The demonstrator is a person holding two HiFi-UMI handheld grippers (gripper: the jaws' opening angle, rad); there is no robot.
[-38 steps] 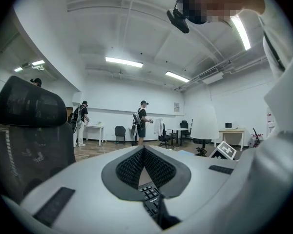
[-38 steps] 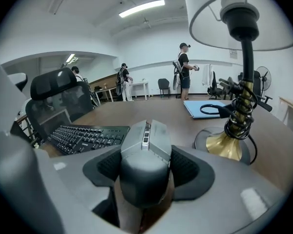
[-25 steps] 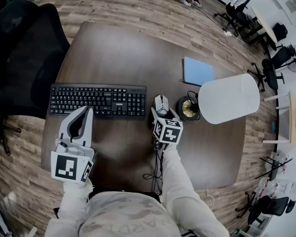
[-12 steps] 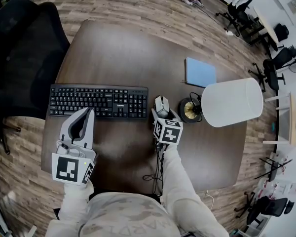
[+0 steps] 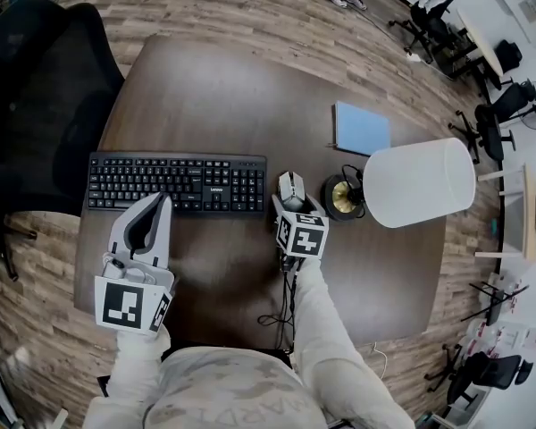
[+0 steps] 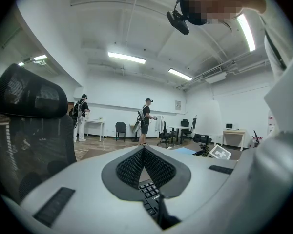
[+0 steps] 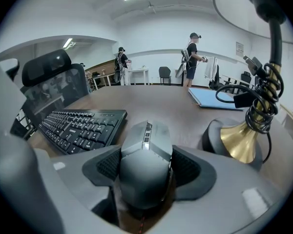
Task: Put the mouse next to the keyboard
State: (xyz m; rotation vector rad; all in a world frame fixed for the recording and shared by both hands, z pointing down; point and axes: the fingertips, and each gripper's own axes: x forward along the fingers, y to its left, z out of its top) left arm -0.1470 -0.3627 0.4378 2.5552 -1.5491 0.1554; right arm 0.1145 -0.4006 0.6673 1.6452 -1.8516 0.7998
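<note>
The dark brown wooden bench [image 5: 205, 88] carries the black full-size keyboard [image 5: 174, 182]. At the keyboard's near edge the white left gripper [image 5: 162, 199] has its jaws clenched on nothing. Just beside the keyboard's right end, the white right gripper's [image 5: 297, 208] jaws grasp the grey angular mouse [image 5: 291, 186].

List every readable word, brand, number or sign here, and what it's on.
No text reads clearly.
On the keyboard: white brand mark and key legends, too small to read.
On the shirt: faint upside-down letters, blurred.
On the left marker cube and right marker cube: black-and-white patterns, no words.
On the wall sign: too small.
On the mouse: no print visible.
</note>
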